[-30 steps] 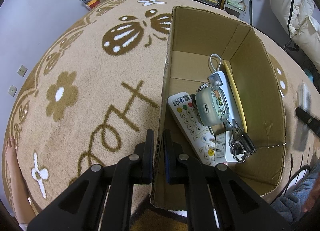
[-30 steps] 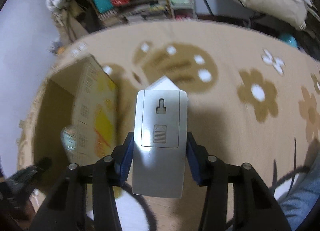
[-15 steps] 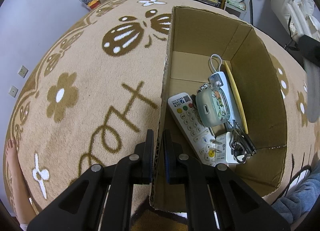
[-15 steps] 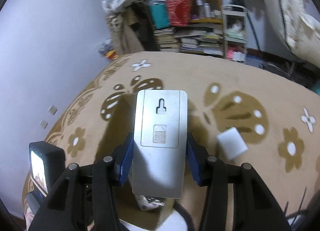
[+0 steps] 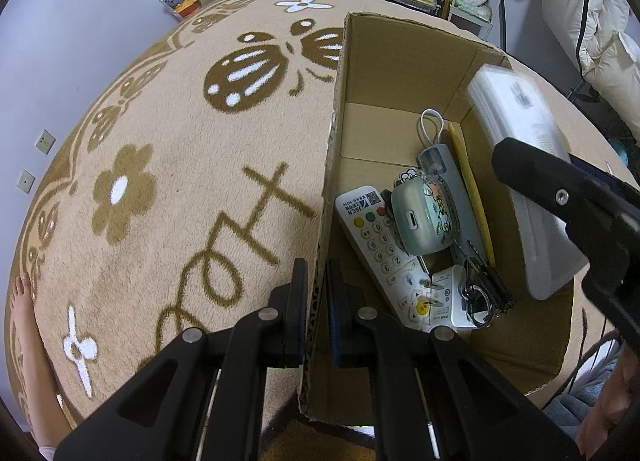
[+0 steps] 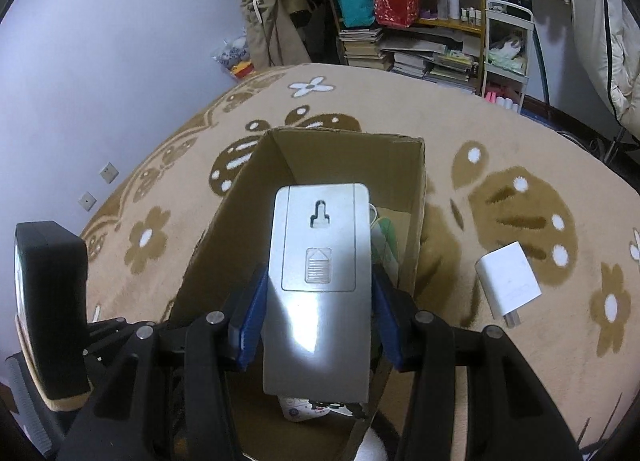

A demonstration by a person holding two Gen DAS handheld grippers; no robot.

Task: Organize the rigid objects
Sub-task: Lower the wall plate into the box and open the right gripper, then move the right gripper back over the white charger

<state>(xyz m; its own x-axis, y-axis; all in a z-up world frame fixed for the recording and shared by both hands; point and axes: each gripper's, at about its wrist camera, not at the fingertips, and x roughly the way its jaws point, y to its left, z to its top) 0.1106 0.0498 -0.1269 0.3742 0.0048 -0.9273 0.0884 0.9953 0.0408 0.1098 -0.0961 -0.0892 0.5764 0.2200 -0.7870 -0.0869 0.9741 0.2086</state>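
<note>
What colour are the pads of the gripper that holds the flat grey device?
Blue pads, clearest in the right wrist view.

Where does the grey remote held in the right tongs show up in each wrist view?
Left wrist view: the grey remote is at the right, blurred, above the box's right wall.
Right wrist view: it fills the centre, back side up, clamped between the right tongs.
Shared landmark: the cardboard box, whose left wall the left tongs pinch.
</note>
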